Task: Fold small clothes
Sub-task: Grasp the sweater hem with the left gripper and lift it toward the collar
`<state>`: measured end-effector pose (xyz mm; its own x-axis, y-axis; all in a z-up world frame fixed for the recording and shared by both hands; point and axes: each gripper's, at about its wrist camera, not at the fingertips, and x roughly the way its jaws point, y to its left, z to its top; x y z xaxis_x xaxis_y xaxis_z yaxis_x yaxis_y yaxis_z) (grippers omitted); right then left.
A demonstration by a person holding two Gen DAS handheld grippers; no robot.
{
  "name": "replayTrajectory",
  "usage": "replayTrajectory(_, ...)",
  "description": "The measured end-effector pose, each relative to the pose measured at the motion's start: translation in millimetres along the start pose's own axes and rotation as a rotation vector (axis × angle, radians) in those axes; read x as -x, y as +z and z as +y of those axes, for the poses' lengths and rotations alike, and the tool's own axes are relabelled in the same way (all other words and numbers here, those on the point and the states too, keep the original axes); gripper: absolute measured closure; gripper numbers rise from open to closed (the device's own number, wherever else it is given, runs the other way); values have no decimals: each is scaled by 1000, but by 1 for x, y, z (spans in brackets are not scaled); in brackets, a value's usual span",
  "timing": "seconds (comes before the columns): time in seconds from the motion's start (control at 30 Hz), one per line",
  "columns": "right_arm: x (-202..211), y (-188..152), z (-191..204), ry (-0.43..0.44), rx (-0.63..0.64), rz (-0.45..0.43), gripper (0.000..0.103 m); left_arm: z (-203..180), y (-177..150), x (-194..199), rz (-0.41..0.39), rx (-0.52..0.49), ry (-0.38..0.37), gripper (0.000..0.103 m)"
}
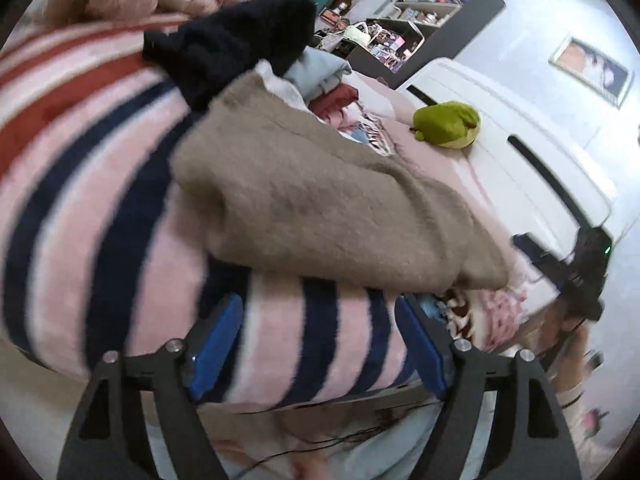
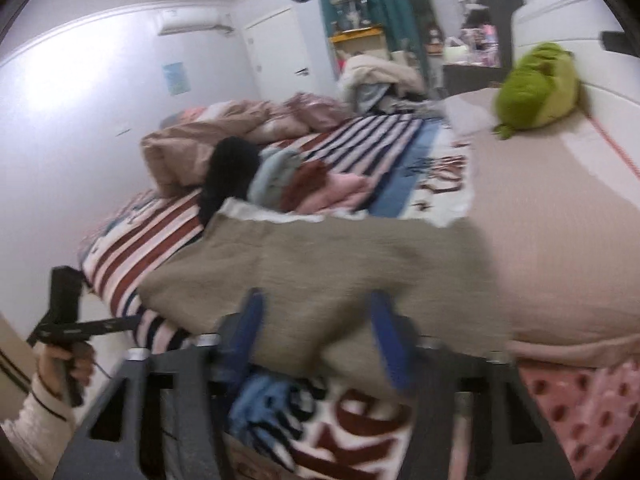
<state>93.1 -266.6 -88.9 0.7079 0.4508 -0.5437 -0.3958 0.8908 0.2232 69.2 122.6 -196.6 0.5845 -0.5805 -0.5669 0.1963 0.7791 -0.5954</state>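
A fuzzy taupe garment [image 1: 328, 208] lies folded on the striped blanket [image 1: 100, 184] of the bed; it also shows in the right wrist view [image 2: 328, 272]. My left gripper [image 1: 320, 344] is open and empty, its blue pads [image 1: 220, 340] just short of the garment's near edge. My right gripper [image 2: 316, 332] is open, with the garment's near corner hanging between its blue pads [image 2: 248, 328]. Behind the taupe garment lie a black garment [image 1: 236, 40], a pale blue one [image 2: 276, 176], a dark red one [image 2: 308, 184] and a pink one [image 2: 344, 192].
A green plush toy [image 2: 540, 84] sits on the pink sheet [image 2: 560, 220] by the white headboard [image 1: 520, 132]. A crumpled pink duvet [image 2: 224, 132] lies at the far side. The other gripper and hand [image 2: 60, 336] show at the left.
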Motion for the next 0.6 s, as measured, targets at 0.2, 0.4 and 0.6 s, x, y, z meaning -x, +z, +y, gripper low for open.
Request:
replayTrajectory(0.2, -65, -9, 32, 78, 6, 90, 95, 6, 14, -32, -82, 115, -10, 28)
replayTrajectory(0.4, -120, -26, 39, 71, 8, 231, 95, 10, 26, -49, -156, 193, 52, 48)
replayTrajectory(0.6, -146, -52, 26, 110, -75, 270, 95, -2, 35, -48, -186, 150, 62, 78)
